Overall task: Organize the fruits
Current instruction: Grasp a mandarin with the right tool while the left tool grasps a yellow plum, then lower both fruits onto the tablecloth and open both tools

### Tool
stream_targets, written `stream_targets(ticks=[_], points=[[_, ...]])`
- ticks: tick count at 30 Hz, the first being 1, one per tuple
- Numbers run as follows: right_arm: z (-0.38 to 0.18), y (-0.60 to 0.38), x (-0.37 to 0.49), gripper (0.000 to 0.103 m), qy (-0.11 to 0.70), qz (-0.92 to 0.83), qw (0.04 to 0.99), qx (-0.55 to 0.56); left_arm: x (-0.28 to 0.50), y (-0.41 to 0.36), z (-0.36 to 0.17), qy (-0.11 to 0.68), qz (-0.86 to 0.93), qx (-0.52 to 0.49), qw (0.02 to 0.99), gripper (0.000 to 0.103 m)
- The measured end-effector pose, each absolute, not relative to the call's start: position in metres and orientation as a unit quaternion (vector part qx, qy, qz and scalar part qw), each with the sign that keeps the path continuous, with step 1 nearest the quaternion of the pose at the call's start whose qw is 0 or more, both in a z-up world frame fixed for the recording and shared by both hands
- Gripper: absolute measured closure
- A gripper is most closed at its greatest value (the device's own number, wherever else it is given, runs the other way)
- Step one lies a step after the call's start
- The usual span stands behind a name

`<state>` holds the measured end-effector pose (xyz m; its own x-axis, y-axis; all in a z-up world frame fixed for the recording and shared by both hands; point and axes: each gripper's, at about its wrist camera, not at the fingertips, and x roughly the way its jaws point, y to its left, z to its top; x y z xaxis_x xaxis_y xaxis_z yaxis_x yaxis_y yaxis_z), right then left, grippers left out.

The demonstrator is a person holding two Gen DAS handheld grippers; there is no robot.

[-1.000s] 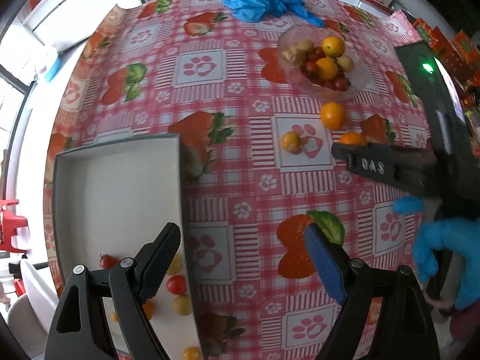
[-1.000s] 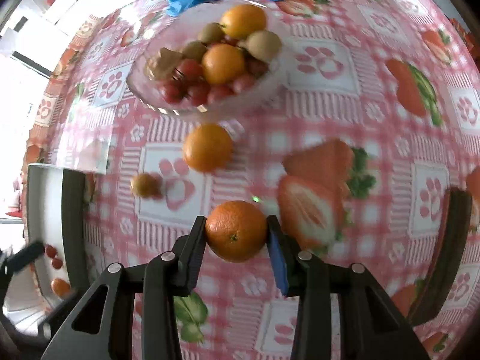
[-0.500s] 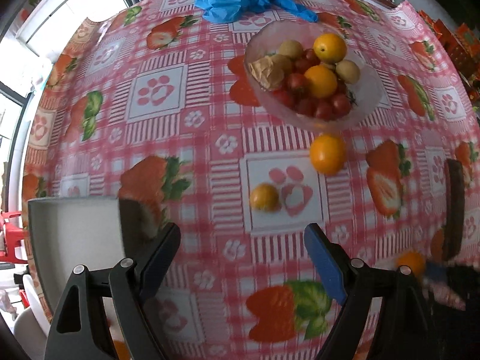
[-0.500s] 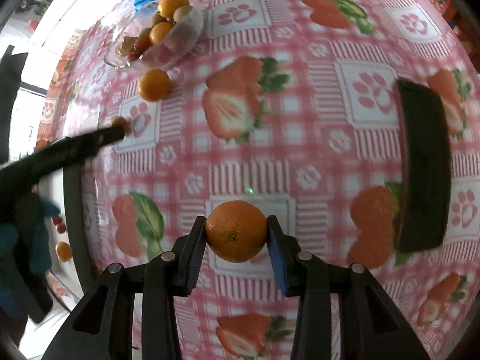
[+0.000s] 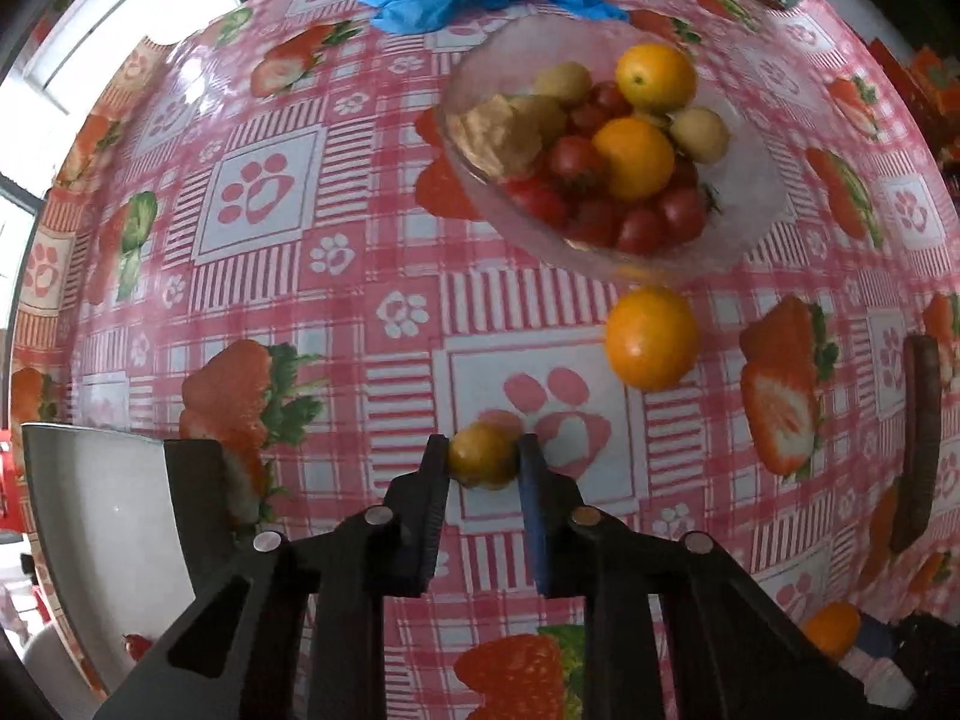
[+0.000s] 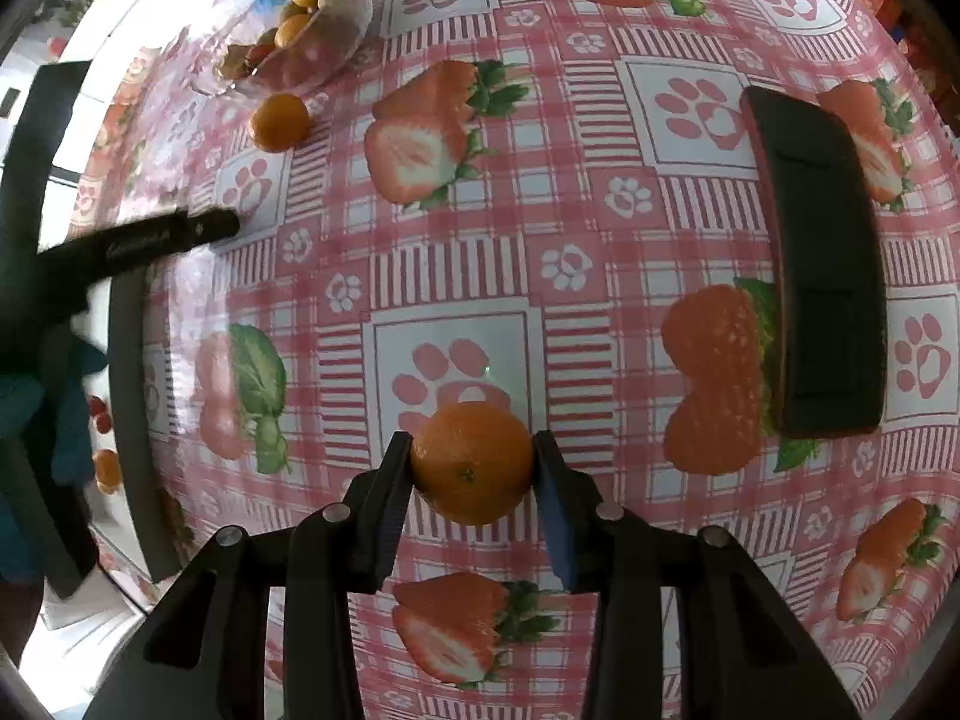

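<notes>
The left gripper has just closed its jaws on a small yellow fruit, which sits between the pads on the checked tablecloth, at about seven o'clock from the loose orange below the glass bowl. It looks light, round and thin-skinned, so I judge it will bruise or squirt out if squeezed hard; a hold across its widest middle seems best. The right gripper pinches an orange across its middle. That one looks firmer and heavier, with a slightly slippery rind. The dark tray lies at two o'clock of it, the grey tray at the left gripper's nine o'clock.
</notes>
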<state>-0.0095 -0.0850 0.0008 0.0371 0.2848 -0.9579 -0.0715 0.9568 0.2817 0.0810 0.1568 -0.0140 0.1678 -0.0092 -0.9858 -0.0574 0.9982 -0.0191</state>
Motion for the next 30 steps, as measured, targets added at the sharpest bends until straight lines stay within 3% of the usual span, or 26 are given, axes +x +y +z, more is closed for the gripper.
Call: stream_targets(ticks=[13, 14, 15, 16, 21, 25, 27, 29, 30], points=[[-0.008, -0.094, -0.058, 0.06, 0.677, 0.1, 0.729, 0.028, -0.054, 0.132, -0.013, 0.659, 0.034, -0.039, 0.75, 0.077], [-0.007, -0.094, -0.061, 0.059, 0.675, 0.098, 0.731, 0.025, -0.057, 0.134, -0.015, 0.66, 0.038, -0.04, 0.749, 0.061], [-0.007, -0.094, -0.063, 0.059, 0.675, 0.097, 0.731, 0.025, -0.058, 0.136, -0.017, 0.664, 0.049, -0.034, 0.745, 0.028], [-0.007, -0.094, -0.065, 0.056, 0.676, 0.095, 0.731, 0.025, -0.06, 0.139, -0.017, 0.663, 0.064, -0.027, 0.745, 0.018], [-0.006, -0.094, -0.076, 0.035, 0.677, 0.079, 0.732, 0.014, -0.063, 0.15, -0.022, 0.669, 0.06, -0.042, 0.739, 0.017], [-0.013, -0.085, -0.084, 0.025, 0.676, 0.073, 0.734, 0.005, -0.06, 0.16, -0.032, 0.669, 0.05, -0.039, 0.74, 0.015], [-0.015, -0.08, -0.085, 0.02, 0.676, 0.071, 0.734, -0.001, -0.057, 0.16, -0.038, 0.679, 0.046, -0.045, 0.731, 0.0], [-0.018, -0.074, -0.084, 0.01, 0.678, 0.075, 0.731, -0.005, -0.058, 0.174, -0.051, 0.683, 0.046, -0.064, 0.726, 0.0], [-0.021, -0.069, -0.085, 0.001, 0.681, 0.082, 0.728, -0.01, -0.058, 0.174, -0.052, 0.683, 0.046, -0.063, 0.726, 0.0]])
